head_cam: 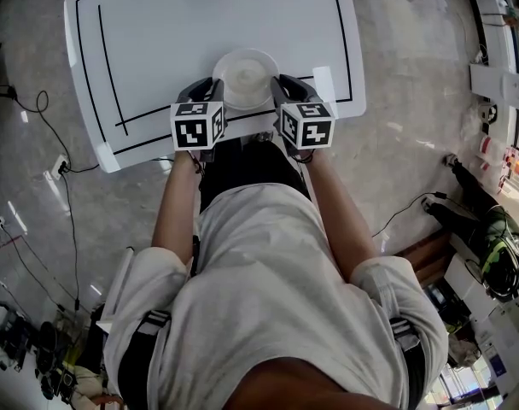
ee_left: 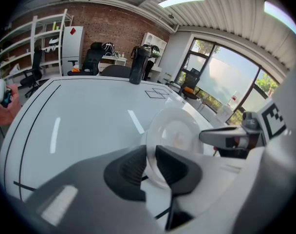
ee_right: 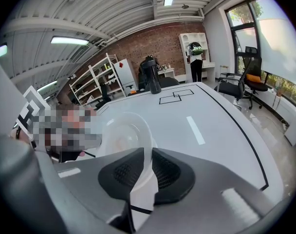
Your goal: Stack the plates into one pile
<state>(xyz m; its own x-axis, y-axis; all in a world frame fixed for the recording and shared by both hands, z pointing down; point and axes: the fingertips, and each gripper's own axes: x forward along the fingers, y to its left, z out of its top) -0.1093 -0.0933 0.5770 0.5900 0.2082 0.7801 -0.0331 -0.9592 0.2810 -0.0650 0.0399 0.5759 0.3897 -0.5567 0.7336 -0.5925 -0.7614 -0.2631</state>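
White table [head_cam: 157, 41] with black lines: the plates [head_cam: 245, 77] sit at its near edge (midway along), left gripper [ee_left: 151, 165] and right gripper [ee_right: 149, 167] clamped on opposite rims, probably to keep them level.

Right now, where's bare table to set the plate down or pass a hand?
Free: the broad white table beyond the plate, between the black border lines, up to the outlined squares and the bottle at the far end. Crowded: the near edge, where the left gripper and right gripper both clamp the plate's rim.
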